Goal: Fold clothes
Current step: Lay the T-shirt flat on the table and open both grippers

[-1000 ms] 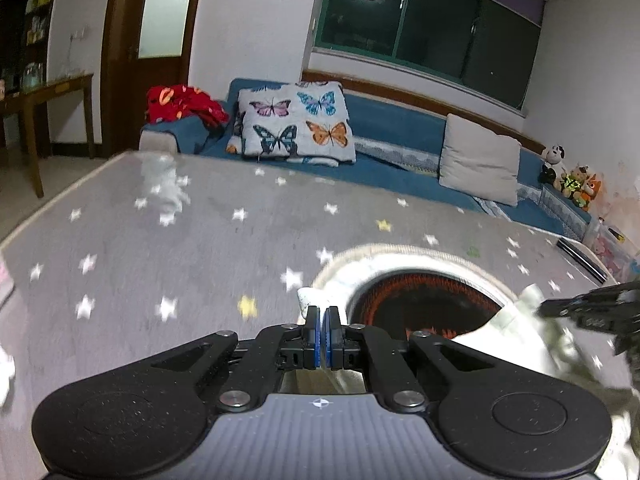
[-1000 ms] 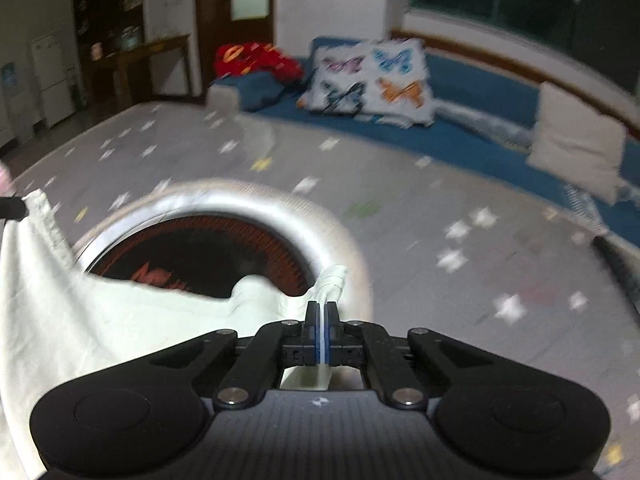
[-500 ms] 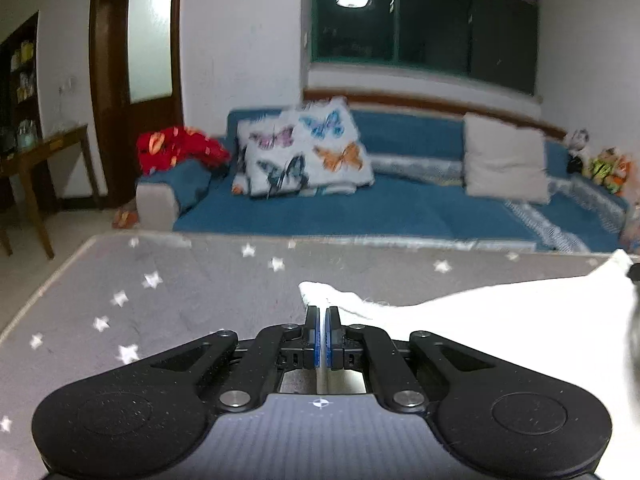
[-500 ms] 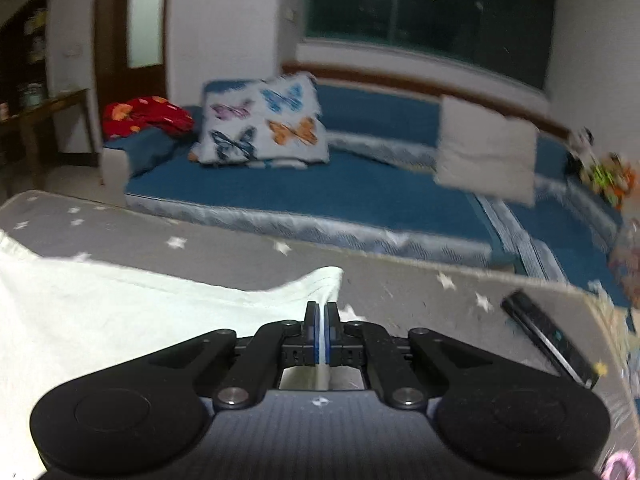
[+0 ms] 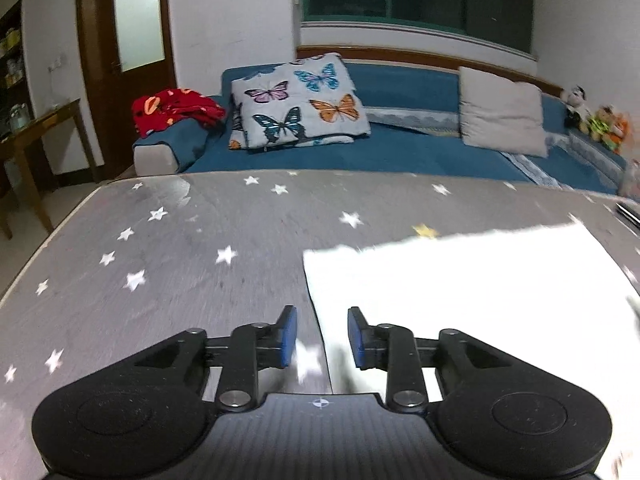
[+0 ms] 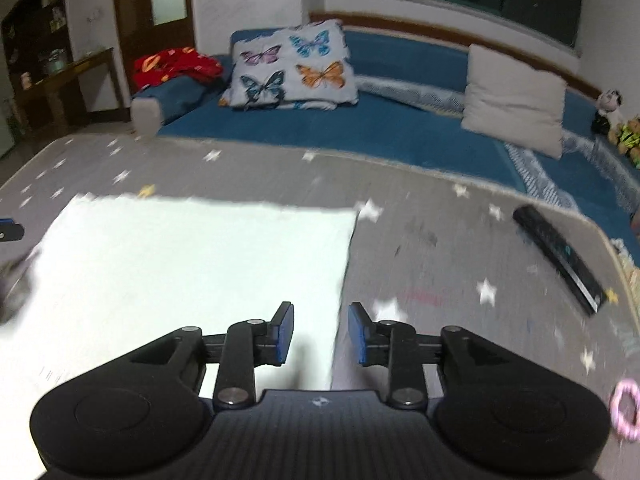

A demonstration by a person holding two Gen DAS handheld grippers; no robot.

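Note:
A white garment (image 5: 460, 280) lies flat on the grey star-patterned table (image 5: 180, 248), its plain side up. My left gripper (image 5: 322, 336) is open over the garment's left edge, with nothing between its blue pads. The same white garment (image 6: 180, 272) fills the left half of the right wrist view. My right gripper (image 6: 320, 334) is open astride its right edge and holds nothing. A blue tip of the left gripper shows at the far left edge of the right wrist view.
A black remote control (image 6: 560, 256) lies on the table at the right, and a pink hair tie (image 6: 624, 408) near the right corner. Behind the table runs a blue sofa (image 5: 400, 148) with a butterfly quilt (image 5: 296, 108), a beige cushion (image 5: 500, 112) and red clothing (image 5: 172, 108).
Both grippers held the white garment's corners, carried them up and forward, then opened. The garment now lies flat with its printed side hidden.

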